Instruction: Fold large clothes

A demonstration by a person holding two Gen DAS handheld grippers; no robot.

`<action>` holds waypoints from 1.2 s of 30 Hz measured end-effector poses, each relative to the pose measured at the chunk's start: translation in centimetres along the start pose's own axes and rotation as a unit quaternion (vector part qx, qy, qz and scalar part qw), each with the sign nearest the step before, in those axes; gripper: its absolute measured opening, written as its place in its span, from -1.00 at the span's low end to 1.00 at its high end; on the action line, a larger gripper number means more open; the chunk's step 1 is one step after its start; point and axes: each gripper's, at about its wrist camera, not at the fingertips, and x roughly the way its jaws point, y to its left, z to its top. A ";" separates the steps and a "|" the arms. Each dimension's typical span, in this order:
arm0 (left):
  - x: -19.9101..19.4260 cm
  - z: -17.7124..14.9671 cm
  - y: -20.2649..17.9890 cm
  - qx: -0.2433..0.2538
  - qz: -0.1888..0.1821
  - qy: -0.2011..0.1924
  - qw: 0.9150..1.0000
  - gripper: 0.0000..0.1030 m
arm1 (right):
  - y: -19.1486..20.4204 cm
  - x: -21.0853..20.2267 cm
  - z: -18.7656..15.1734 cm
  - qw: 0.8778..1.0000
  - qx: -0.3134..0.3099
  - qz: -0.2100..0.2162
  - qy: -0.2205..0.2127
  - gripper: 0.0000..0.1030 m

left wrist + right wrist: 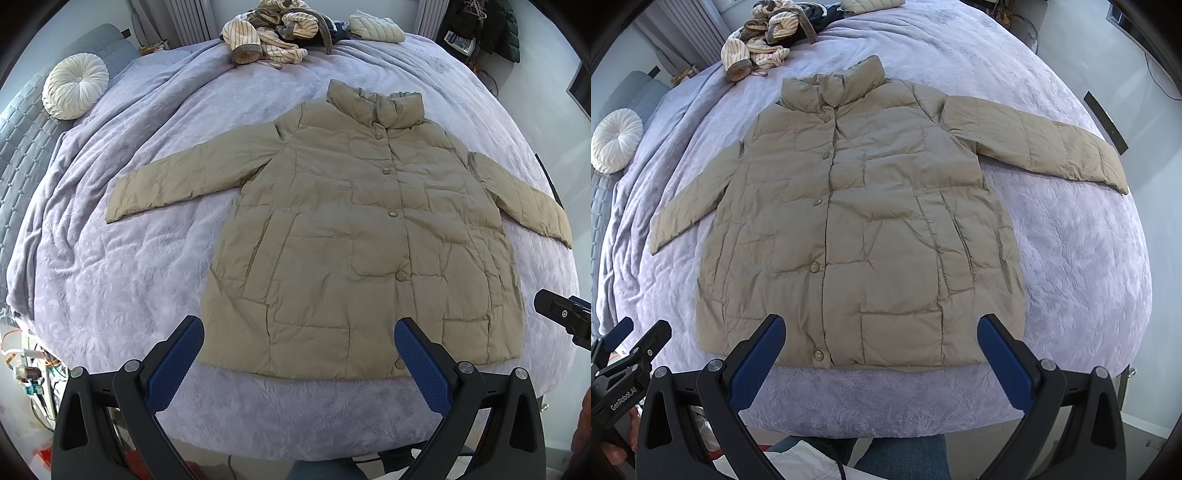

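Note:
A khaki quilted jacket [354, 236] lies flat and buttoned on the lilac bedspread [122, 273], collar away from me, both sleeves spread out sideways. My left gripper [299, 336] hovers open above the jacket's near hem, left of centre, holding nothing. In the right wrist view the same jacket [864, 221] fills the middle. My right gripper [881, 332] is open over the hem's right half, also with nothing between its blue pads. The left gripper's tip [624, 332] shows at the far left edge there.
A heap of striped clothes [273, 37] and a folded pale quilted garment [376, 26] lie at the bed's far end. A round white cushion [75, 85] rests at the left on a grey quilted headboard. The bed's near edge [886, 421] runs just under the grippers.

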 end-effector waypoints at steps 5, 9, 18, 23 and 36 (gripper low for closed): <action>0.7 0.0 0.7 0.002 0.004 0.023 1.000 1.00 | 0.0 0.5 -0.2 1.000 -0.003 -0.014 0.008 1.00; 1.5 0.6 1.8 -0.006 -0.001 0.025 1.000 1.00 | 0.8 0.8 0.1 0.999 -0.005 -0.014 0.038 1.00; 5.4 2.8 6.9 -0.036 -0.005 0.020 0.999 1.00 | 4.9 3.6 2.0 0.999 -0.015 -0.015 0.047 1.00; 8.1 4.0 10.2 -0.052 -0.014 0.019 0.998 1.00 | 8.2 6.2 3.6 0.999 -0.029 -0.013 0.044 1.00; 18.5 8.7 24.5 -0.220 -0.054 -0.053 0.972 1.00 | 18.6 15.3 10.2 0.992 -0.114 0.052 0.023 1.00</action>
